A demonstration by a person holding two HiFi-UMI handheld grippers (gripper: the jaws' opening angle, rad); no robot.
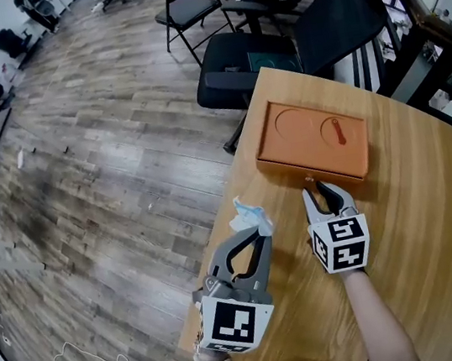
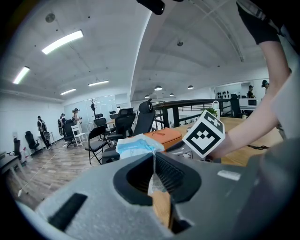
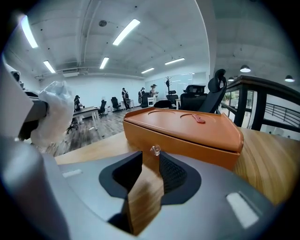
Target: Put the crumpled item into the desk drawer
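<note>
Nearest, your left hand-held gripper (image 1: 253, 230) pinches the crumpled item (image 1: 250, 213) over the table's (image 1: 436, 218) left edge. Farther right, your right hand-held gripper (image 1: 322, 191), jaws spread, faces the drawer (image 1: 313, 140) knob (image 3: 154, 150): centre it between the jaws, close squarely, and pull straight back.

Bare tabletop (image 1: 436, 218) lies free right of the orange box (image 1: 313, 140), whose shut front stands before the right gripper (image 1: 320, 190).

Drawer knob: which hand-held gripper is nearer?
Right. The right hand-held gripper is open just before the drawer knob; the left hand-held gripper is farther left, clamping the crumpled item.
</note>
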